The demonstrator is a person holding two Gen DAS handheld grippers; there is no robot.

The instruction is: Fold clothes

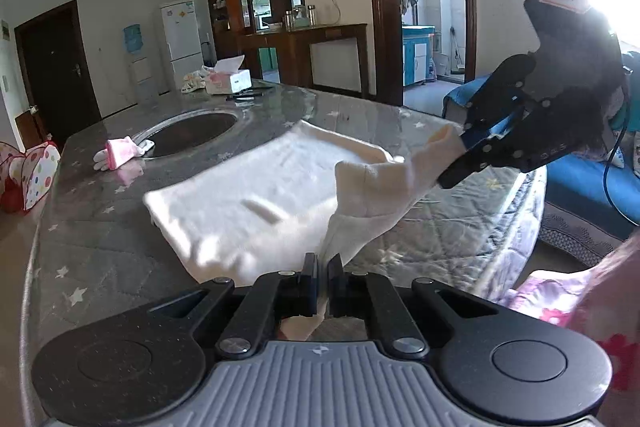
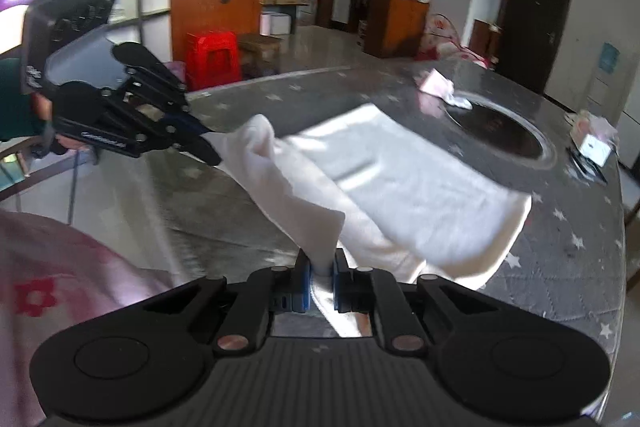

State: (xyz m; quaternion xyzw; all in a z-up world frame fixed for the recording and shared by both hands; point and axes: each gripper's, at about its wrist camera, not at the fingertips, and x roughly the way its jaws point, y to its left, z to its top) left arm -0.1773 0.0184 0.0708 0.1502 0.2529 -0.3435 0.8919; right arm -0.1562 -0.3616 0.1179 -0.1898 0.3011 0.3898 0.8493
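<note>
While the white garment (image 1: 248, 195) lies spread across the round counter (image 1: 100, 227), 1 narrow end of it is raised off the surface and stretched between the 2 grippers. The left gripper (image 1: 323, 267) is closed tight on the near part of this raised strip, with the cloth pinched between its pads and a short tail hanging behind them. The right gripper (image 1: 460, 147) is closed on the far tip of the same strip, seen at the right of the left wrist view, above the counter edge. In the right wrist view the right gripper (image 2: 320, 263) clamps a fold of the white cloth between its blue-faced pads, and the left gripper (image 2: 208, 147) holds the other end at the left. The rest of the garment (image 2: 420, 179) rests flat on the grey, star-patterned cover of the counter (image 2: 560, 247), near a dark round recess (image 1: 192, 131) in the middle of the top. A pink-and-white glove (image 1: 120, 155) lies just beside the rim of that recess, well apart from the garment. A tissue box (image 1: 228, 77) stands at the far side of the counter. A pink floral sleeve (image 1: 580, 307) of the person shows at the lower right of the left wrist view.
</note>
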